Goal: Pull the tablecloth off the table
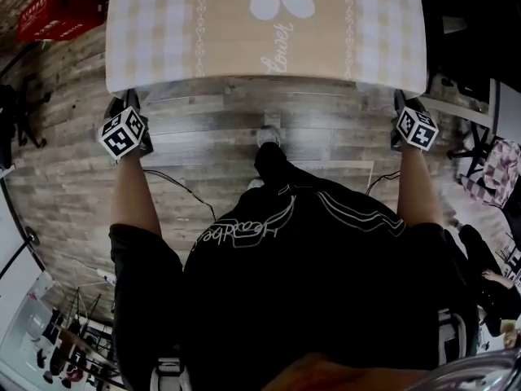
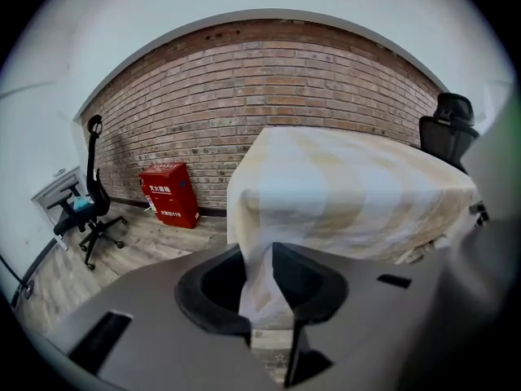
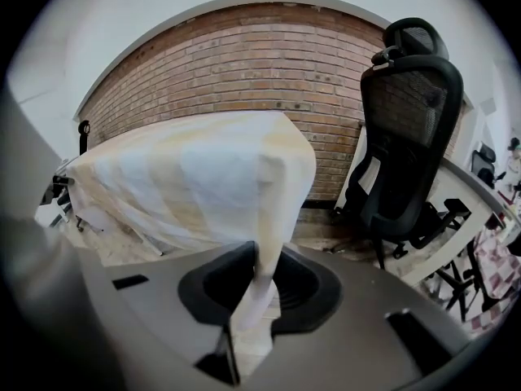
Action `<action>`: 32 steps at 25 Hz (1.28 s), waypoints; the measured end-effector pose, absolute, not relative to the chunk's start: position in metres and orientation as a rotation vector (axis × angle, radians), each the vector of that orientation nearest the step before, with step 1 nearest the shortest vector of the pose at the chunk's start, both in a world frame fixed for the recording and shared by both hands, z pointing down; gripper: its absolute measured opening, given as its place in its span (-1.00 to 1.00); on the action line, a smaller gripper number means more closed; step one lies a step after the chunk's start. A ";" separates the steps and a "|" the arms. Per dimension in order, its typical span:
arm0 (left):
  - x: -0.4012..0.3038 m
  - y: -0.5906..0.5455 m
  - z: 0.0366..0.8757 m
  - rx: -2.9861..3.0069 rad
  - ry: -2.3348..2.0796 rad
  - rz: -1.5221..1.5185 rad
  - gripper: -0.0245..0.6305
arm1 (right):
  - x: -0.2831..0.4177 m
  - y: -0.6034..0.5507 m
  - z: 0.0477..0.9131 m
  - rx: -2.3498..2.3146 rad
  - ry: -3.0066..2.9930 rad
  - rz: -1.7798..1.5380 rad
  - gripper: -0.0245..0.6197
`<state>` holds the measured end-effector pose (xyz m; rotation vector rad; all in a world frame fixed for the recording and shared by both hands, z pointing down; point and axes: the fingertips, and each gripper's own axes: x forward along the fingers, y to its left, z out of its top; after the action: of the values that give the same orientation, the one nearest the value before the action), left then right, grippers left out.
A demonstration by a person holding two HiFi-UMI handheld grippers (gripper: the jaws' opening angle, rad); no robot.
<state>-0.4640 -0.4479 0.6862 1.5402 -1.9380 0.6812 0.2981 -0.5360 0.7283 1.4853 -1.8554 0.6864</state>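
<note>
Beige-and-white checked fabric tablecloth with a daisy print (image 1: pixel 269 31): draped over a counter hidden beneath it, above grey wood-plank floor (image 1: pixel 244 137). Left gripper (image 1: pixel 130 98) clamped on its near left corner. Right gripper (image 1: pixel 401 98) clamped on its near right corner.

The tablecloth (image 1: pixel 269 43) runs past the top edge.

— What's around you?
— On my left, a red box (image 2: pixel 169 194) against the brick wall (image 2: pixel 269 80). On my right, a black office chair (image 3: pixel 407 129). Wood-plank floor (image 1: pixel 212 137) under me.
</note>
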 end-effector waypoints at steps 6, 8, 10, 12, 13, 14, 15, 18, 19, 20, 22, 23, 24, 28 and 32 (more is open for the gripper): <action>-0.462 -0.440 0.683 1.505 -1.940 0.623 -0.89 | 0.294 -0.530 0.728 1.498 -1.881 0.746 -0.88; -0.459 -0.435 0.681 1.506 -1.930 0.617 -0.90 | 0.295 -0.525 0.727 1.499 -1.884 0.773 -0.89; -0.457 -0.430 0.677 1.507 -1.922 0.620 -0.91 | 0.296 -0.518 0.725 1.498 -1.881 0.782 -0.90; -0.455 -0.426 0.672 1.509 -1.917 0.612 -0.91 | 0.297 -0.512 0.722 1.509 -1.885 0.804 -0.90; -0.454 -0.424 0.670 1.513 -1.914 0.607 -0.91 | 0.297 -0.509 0.720 1.519 -1.889 0.820 -0.90; -0.453 -0.422 0.667 1.520 -1.911 0.607 -0.91 | 0.298 -0.506 0.718 1.529 -1.894 0.833 -0.91; -0.453 -0.421 0.664 1.527 -1.910 0.611 -0.91 | 0.298 -0.503 0.715 1.537 -1.898 0.839 -0.92; -0.452 -0.417 0.657 1.543 -1.907 0.629 -0.91 | 0.301 -0.494 0.705 1.571 -1.916 0.838 -0.93; -0.451 -0.416 0.654 1.548 -1.908 0.630 -0.91 | 0.302 -0.491 0.700 1.592 -1.926 0.838 -0.93; -0.451 -0.415 0.652 1.552 -1.910 0.629 -0.91 | 0.302 -0.488 0.694 1.614 -1.938 0.835 -0.93; -0.450 -0.414 0.648 1.559 -1.915 0.620 -0.91 | 0.301 -0.484 0.681 1.648 -1.962 0.823 -0.93; -0.450 -0.413 0.645 1.561 -1.918 0.616 -0.91 | 0.300 -0.482 0.675 1.659 -1.976 0.815 -0.93; -0.449 -0.412 0.643 1.563 -1.920 0.613 -0.91 | 0.299 -0.480 0.669 1.667 -1.988 0.811 -0.93; -0.450 -0.408 0.635 1.569 -1.926 0.620 -0.91 | 0.300 -0.476 0.655 1.686 -2.022 0.816 -0.93; -0.452 -0.404 0.626 1.570 -1.933 0.616 -0.91 | 0.301 -0.475 0.641 1.710 -2.036 0.805 -0.93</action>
<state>-0.4517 -0.4043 0.6262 1.5699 -1.9331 0.6163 0.3012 -0.4749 0.6407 1.7097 -2.0364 0.8048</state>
